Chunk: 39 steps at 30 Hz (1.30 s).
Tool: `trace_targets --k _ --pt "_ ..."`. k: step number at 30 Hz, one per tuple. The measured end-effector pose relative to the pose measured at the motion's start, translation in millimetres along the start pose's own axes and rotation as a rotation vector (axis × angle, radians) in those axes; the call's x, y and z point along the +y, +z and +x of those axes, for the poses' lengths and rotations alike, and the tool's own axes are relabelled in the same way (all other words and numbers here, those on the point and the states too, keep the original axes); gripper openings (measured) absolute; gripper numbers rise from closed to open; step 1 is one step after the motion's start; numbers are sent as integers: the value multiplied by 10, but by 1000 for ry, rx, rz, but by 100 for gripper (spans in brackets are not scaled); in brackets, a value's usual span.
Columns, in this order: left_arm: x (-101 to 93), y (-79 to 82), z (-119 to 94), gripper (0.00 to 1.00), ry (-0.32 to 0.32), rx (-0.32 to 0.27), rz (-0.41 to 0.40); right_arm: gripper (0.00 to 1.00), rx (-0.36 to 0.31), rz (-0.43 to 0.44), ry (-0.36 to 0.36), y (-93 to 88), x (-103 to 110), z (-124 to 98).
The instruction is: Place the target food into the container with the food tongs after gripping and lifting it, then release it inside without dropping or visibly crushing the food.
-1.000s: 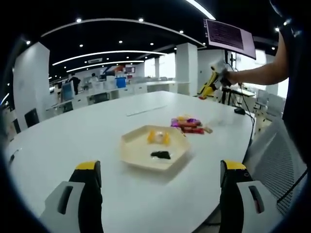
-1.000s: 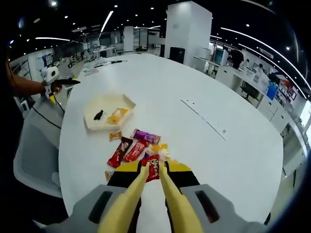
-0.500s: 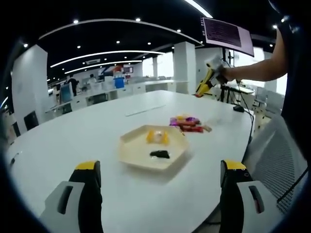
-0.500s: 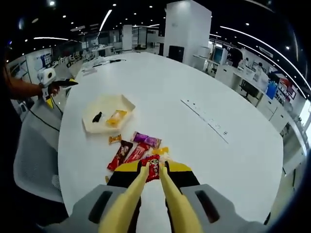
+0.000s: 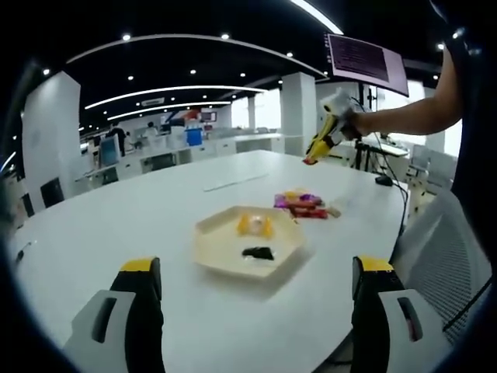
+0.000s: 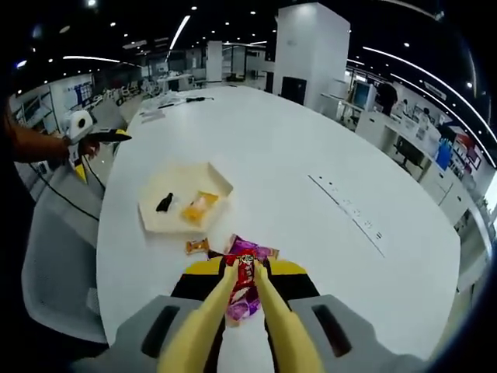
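A cream hexagonal tray (image 5: 217, 245) sits on the white table, holding a yellow food piece (image 5: 254, 225) and a small black piece (image 5: 257, 252). My left gripper (image 5: 256, 311) stands open, wide apart, short of the tray. My right gripper (image 6: 245, 289) is shut on yellow food tongs (image 6: 225, 311), whose tips pinch a red snack packet (image 6: 247, 270) held above the table. From this side the tray (image 6: 182, 183) lies ahead and left of the tongs. A person's hand carries the right gripper (image 5: 332, 128) over the far side of the table.
A pile of wrapped snacks (image 5: 301, 203) lies beside the tray; a purple packet (image 6: 241, 299) and a small orange candy (image 6: 196, 246) sit under and left of the tongs. A grey mesh chair (image 6: 54, 256) stands at the table edge. The left gripper (image 6: 116, 135) enters from the left.
My right gripper has carried the red packet forward off the snack pile toward the tray; most of the pile has slid out of its view. The left gripper has barely shifted.
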<state>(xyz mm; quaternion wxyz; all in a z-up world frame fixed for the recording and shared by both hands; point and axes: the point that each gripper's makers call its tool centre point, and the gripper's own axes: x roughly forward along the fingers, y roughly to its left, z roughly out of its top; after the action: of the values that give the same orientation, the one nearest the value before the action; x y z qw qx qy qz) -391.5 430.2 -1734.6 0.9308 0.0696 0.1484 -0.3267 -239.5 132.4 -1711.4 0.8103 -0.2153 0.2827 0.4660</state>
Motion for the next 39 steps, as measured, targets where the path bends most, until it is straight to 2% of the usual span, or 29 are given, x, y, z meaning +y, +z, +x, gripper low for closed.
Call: trace_targets --k 18,30,34,39 --pt "-5 21 -4 99 -5 -7 -6 18 -25 -70 72 556 402 450" --pt "-53 49 -1 99 -27 -18 -2 18 -40 -88 105 800 607 727" --pt "-88 47 2 99 -35 -14 13 18 -49 -91 114 909 720 868" --pt "-72 71 -9 99 -31 -27 -4 18 -43 -119 143 1029 880 1037"
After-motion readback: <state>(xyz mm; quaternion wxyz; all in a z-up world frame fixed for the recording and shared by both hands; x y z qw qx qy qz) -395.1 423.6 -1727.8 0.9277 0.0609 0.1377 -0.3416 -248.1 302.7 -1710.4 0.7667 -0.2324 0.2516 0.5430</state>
